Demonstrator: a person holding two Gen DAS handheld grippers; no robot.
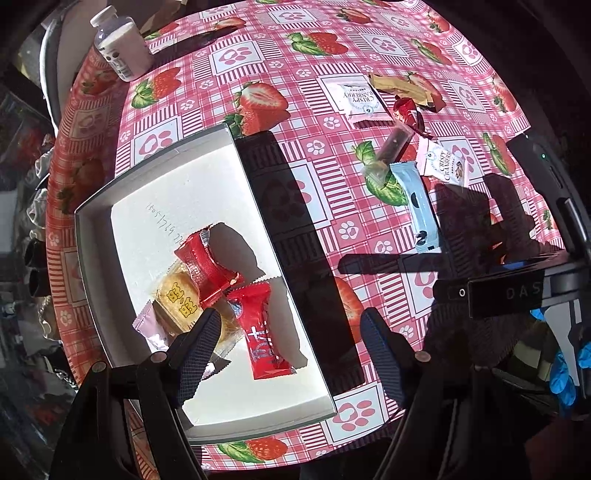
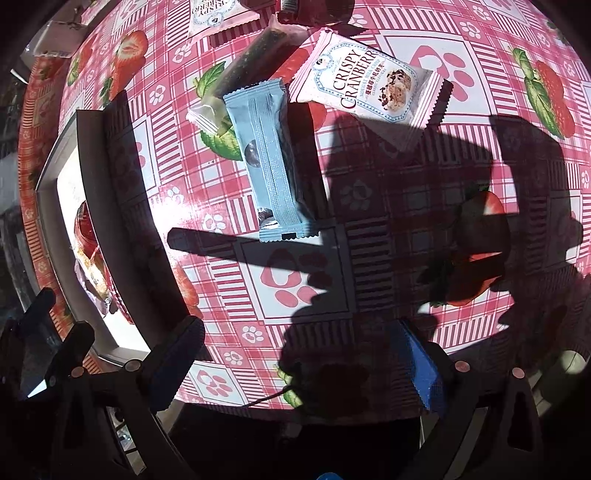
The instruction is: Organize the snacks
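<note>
Broadly, the desk [image 1: 369,33] wears a pink checked cloth printed with strawberries and paw marks. On its left part lies a shallow white box [image 1: 162,192], with faint handwritten digits on its floor that I cannot read. Inside, at the near end, sit a yellow pastry pack [image 1: 177,301] with bold yellow characters, a red wrapper [image 1: 207,267] overlapping it, a second red pack [image 1: 260,332] with white characters just right of them, and a pale pink wrapper [image 1: 146,325] poking out at the left.

At the far left corner stands a white bottle [image 1: 118,44], its label too small to read.

Right of the box the loose snacks lie together: a white-and-pink pack [image 2: 369,83] reading "CRISPY CRANBERRY", a blue bar [image 2: 271,162] touching its left corner, and a clear sleeve [image 2: 251,68] with a dark stick, partly under the bar's far end. Farther off are a second cranberry pack [image 1: 360,99], a gold wrapper [image 1: 402,86] and a small red sweet [image 1: 406,110].

Both tools are spread wide and hold nothing. The left tool [image 1: 288,332] hovers over the box's near end. The right tool [image 2: 299,354] hangs over bare cloth, near side of the blue bar; its housing reads "DAS" in the left view.
</note>
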